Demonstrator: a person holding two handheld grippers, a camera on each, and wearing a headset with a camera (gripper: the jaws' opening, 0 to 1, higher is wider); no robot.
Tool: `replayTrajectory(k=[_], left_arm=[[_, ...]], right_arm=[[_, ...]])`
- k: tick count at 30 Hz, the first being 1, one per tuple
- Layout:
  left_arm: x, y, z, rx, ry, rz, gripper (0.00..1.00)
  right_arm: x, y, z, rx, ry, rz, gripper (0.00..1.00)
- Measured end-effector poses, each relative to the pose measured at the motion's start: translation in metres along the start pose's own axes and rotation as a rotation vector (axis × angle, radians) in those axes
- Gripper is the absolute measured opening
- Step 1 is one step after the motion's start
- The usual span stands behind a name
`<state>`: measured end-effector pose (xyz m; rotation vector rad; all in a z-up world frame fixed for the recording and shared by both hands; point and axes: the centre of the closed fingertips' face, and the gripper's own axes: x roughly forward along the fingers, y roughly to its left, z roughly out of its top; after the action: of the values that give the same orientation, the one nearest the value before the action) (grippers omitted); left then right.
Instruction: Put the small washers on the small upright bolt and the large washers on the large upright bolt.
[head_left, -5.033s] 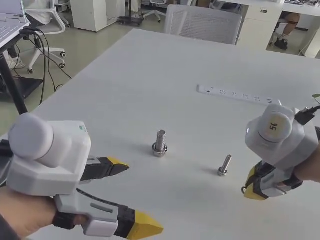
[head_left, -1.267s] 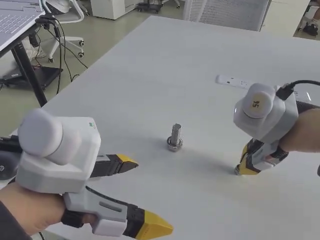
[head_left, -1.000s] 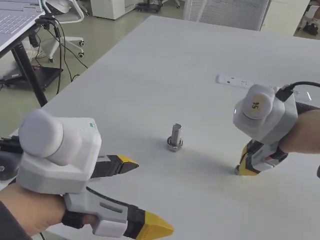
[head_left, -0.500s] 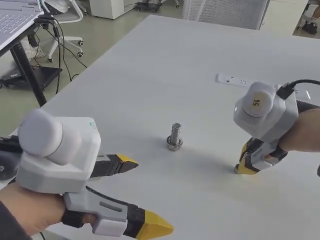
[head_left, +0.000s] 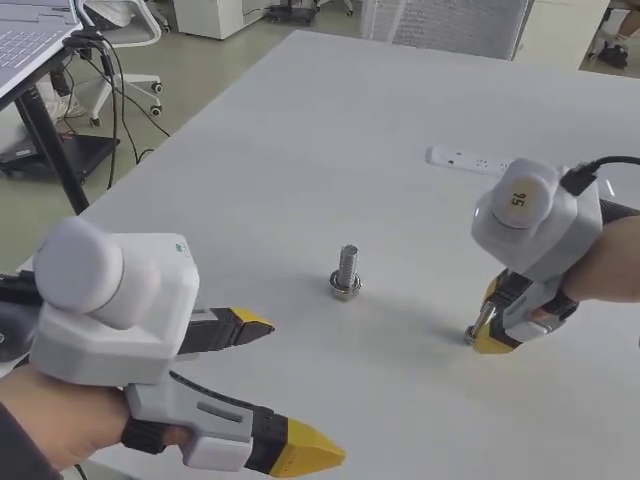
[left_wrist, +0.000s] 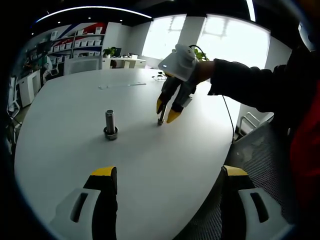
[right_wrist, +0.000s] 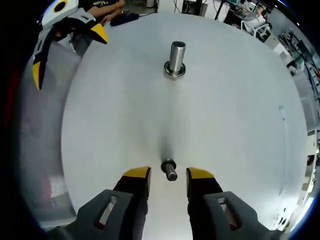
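The left hand-held gripper (head_left: 275, 390) hangs released over the counter's (head_left: 300, 150) near-left edge, likely parked clear of the large bolt (head_left: 346, 272), which stands upright mid-counter with a washer (head_left: 346, 292) at its foot. To the right, the right hand-held gripper (right_wrist: 169, 175) brackets the small bolt (right_wrist: 170, 171), jaws parted and untouching, probably to grip it. Bare counter surrounds both.

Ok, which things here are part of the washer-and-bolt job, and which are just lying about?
Part of the job:
large bolt, upright
washer around its base
small bolt, between the jaws of the open right gripper
left gripper, open, holding nothing

Just lying about:
power strip
laptop
mesh chair
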<state>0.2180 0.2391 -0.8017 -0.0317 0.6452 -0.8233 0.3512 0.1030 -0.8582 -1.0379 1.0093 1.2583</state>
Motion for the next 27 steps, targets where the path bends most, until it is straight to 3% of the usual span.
replayTrajectory(k=[19, 27], left_arm=[[0.0, 0.0, -0.002, 0.005, 0.007, -0.005, 0.85], [0.001, 0.0, -0.002, 0.005, 0.008, -0.006, 0.86]], right_arm=[[-0.006, -0.001, -0.005, 0.101, -0.066, -0.032, 0.57], [-0.011, -0.001, -0.002, 0.143, -0.137, -0.056, 0.72]])
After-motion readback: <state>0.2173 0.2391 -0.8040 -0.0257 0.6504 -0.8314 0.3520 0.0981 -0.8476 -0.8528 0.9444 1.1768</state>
